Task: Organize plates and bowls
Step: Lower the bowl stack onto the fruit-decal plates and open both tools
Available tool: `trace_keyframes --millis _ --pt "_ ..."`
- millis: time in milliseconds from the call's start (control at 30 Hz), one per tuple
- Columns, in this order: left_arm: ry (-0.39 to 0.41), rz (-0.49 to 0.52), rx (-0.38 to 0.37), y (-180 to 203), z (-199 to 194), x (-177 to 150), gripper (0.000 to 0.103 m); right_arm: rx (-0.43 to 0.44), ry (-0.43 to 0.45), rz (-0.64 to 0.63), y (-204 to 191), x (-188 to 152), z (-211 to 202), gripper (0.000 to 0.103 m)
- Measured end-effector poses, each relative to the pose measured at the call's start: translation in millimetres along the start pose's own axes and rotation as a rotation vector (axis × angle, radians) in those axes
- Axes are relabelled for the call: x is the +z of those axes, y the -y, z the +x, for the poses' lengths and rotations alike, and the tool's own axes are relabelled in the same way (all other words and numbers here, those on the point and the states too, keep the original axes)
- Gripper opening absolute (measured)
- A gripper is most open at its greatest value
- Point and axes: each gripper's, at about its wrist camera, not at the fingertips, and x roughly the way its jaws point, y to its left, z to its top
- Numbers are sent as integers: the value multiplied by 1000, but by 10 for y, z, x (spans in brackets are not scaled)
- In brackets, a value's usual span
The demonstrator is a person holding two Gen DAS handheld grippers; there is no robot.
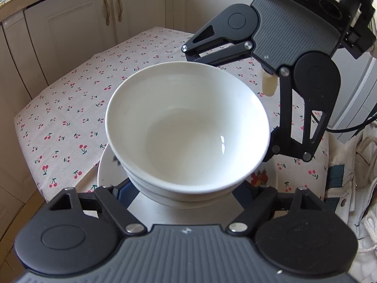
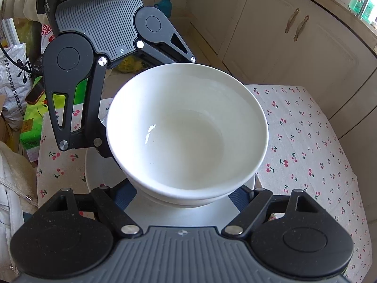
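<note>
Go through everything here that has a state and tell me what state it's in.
top bowl: empty, upright, nested in another bowl
plate: flat on tablecloth, bowls above it
left gripper: open around the bowl stack
right gripper: open around the bowl stack
cabinet doors: closed

Home kitchen: cabinets (image 1: 77, 23), cherry-print tablecloth (image 1: 70, 118).

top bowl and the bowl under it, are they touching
Touching. The right wrist view shows the top bowl nested in the lower bowl, whose rim sits against its underside with no gap visible.
</note>
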Motion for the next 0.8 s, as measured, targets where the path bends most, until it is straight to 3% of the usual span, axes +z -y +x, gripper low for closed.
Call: trace_keyframes --millis 333,567,800 --pt "19 18 48 60 -18 -26 89 -14 9 40 39 -31 3 88" --pt "38 -3 86 142 -85 -90 96 -34 39 68 -34 -76 -62 101" --pt "85 -2 189 355 -247 -189 97 -89 71 112 -147 -131 -226 102"
